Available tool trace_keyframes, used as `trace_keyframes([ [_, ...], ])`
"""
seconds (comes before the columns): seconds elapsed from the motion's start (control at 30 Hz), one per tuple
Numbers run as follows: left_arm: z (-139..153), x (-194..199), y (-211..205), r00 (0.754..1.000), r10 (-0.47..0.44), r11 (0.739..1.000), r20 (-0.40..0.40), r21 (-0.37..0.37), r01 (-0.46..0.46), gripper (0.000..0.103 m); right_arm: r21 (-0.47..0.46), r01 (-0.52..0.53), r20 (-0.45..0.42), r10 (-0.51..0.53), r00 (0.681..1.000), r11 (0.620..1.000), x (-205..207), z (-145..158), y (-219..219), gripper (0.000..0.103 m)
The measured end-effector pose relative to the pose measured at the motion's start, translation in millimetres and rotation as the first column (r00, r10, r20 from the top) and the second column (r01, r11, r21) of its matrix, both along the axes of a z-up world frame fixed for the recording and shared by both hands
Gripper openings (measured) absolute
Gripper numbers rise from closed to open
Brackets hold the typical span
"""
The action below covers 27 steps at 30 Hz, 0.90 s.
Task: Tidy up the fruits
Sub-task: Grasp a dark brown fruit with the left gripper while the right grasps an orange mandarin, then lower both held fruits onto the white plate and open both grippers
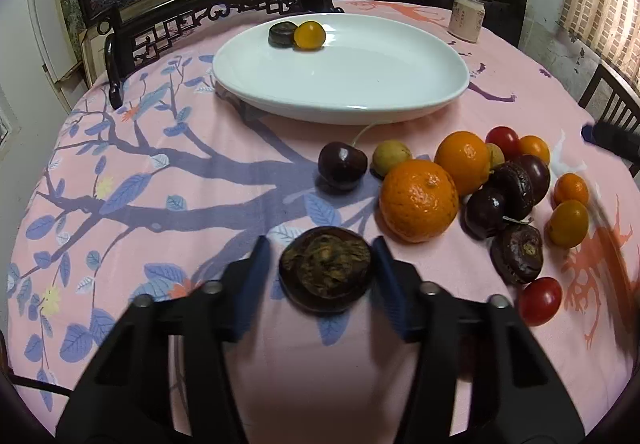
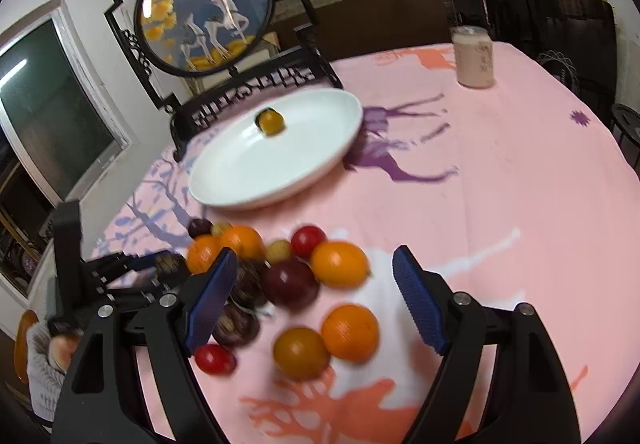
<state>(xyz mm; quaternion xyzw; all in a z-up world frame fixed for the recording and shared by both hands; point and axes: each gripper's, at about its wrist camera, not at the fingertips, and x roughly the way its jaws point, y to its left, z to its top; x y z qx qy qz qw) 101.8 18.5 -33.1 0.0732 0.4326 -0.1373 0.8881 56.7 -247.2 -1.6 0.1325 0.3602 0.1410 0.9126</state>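
Fruits are lying loose on the pink tablecloth [image 1: 400, 4] on the near side of the white plate [image 1: 340, 84], and two are already sitting in the plate: a dark chestnut [image 1: 281, 33] touching a small orange tomato [image 1: 309, 35] by the plate's far rim.

The left gripper [image 1: 326, 270] is straddling a dark water chestnut [image 1: 327, 270] lying well short of the plate. Its blue pads [image 1: 258, 264] are standing close on either side, the right one apparently brushing the shell, the left with a thin gap; I cannot tell that a firm grip is made yet. For this step, the squeeze is best centred across the widest part of the flat, rough shell, with a straight lift before carrying it toward the plate, setting it beside the chestnut already there rather than dropping it, since round pieces are likely to roll.

The right gripper [image 2: 316, 296] is hanging with its jaws wide apart, holding nothing, over the pile nearer than the plate: an orange kumquat [image 2: 349, 332] and a yellow tomato [image 2: 301, 352] are lying between its fingers [image 2: 418, 296] untouched. Crowding by a red tomato [image 2: 215, 359] and the plum [image 2: 290, 282] could cause knocks.
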Motion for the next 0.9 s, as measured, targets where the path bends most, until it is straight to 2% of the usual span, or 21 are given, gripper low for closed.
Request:
trace_keyframes([
  [0.07,2,0,1,1.000,-0.001,1.000,0.000,-0.011,0.001,0.047,0.008,0.012,-0.026,-0.012,1.000,1.000,-2,-7,-6,0.077],
  [0.1,2,0,2,1.000,-0.001,1.000,-0.001,-0.017,0.001,0.047,0.016,0.016,-0.047,-0.015,0.999,1.000,-2,-11,-10,0.067],
  [0.17,3,-1,3,1.000,0.000,1.000,0.001,-0.023,0.000,0.047,0.036,0.015,-0.082,-0.012,0.997,0.999,-3,-20,-15,0.059],
  [0.2,4,-1,3,1.000,0.001,1.000,0.001,-0.027,-0.001,0.047,0.050,0.012,-0.103,-0.006,0.995,0.999,-4,-25,-18,0.051],
  [0.47,1,1,2,1.000,0.008,1.000,-0.006,-0.013,-0.008,0.047,0.123,-0.020,-0.167,0.040,0.985,0.992,0,-40,-17,0.046],
  [0.53,0,1,2,1.000,0.007,1.000,-0.006,-0.009,-0.007,0.047,0.159,-0.004,-0.191,0.035,0.981,0.987,2,-44,-23,0.038],
  [0.63,0,1,2,1.000,0.005,1.000,-0.003,-0.006,-0.005,0.047,0.187,-0.003,-0.204,0.042,0.978,0.982,3,-46,-27,0.037],
  [0.77,4,1,4,1.000,0.013,1.000,0.007,-0.028,-0.012,0.047,0.191,0.012,-0.178,0.023,0.984,0.982,1,-41,-30,0.036],
  [0.9,29,8,10,0.998,0.039,0.993,0.039,-0.114,-0.035,0.047,0.158,0.046,-0.082,-0.034,0.996,0.986,2,-17,-32,0.036],
])
